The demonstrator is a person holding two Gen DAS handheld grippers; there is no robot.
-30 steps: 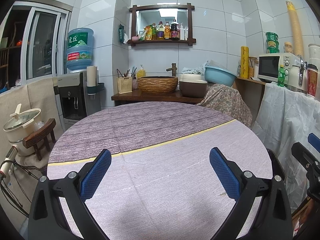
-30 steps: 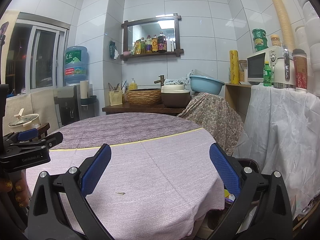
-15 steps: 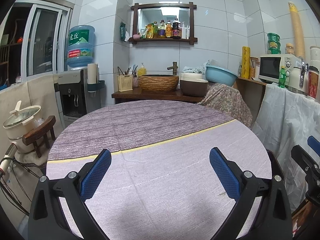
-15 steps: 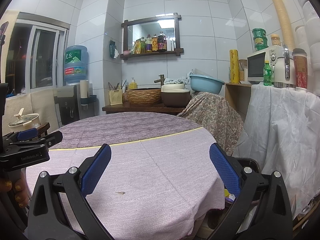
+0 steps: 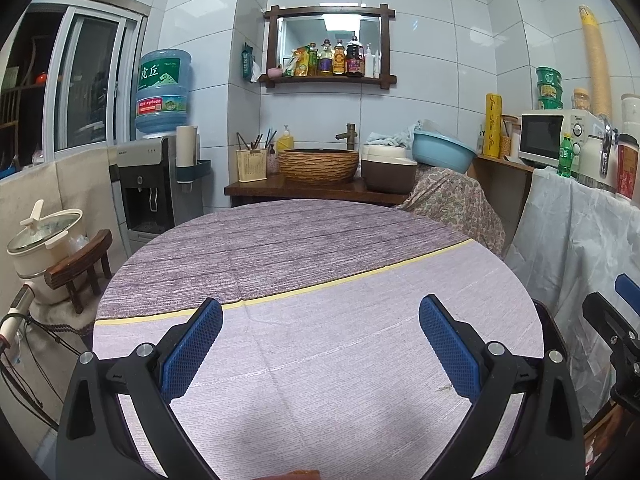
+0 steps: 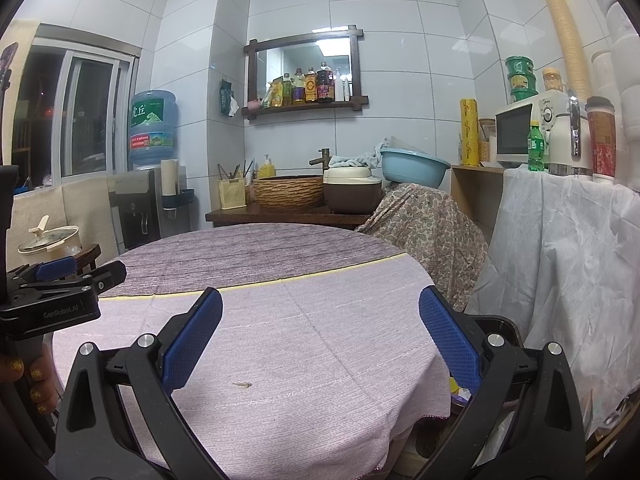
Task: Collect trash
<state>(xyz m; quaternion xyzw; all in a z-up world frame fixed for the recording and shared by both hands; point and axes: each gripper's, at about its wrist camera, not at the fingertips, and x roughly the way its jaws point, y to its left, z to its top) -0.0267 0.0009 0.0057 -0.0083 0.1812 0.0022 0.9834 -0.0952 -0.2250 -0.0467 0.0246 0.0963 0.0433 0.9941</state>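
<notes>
Scrap (image 6: 242, 385) on tablecloth (image 6: 304, 344) clear only between right tool (image 6: 320, 340) pads

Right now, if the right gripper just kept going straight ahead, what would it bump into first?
Probably nothing soon: the right gripper points over the tablecloth, bare but for a tiny scrap, toward the wicker basin. Depth is unclear.

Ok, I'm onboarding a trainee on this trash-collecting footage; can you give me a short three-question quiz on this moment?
1. True or false: the right gripper holds a piece of trash.
2. What lies on the tablecloth between the right gripper's fingers?
A. a bottle
B. a small scrap
C. a cup
3. Fill in: the left gripper is ____.

Key:
1. False, it is open with nothing between its fingers.
2. B
3. open
</notes>
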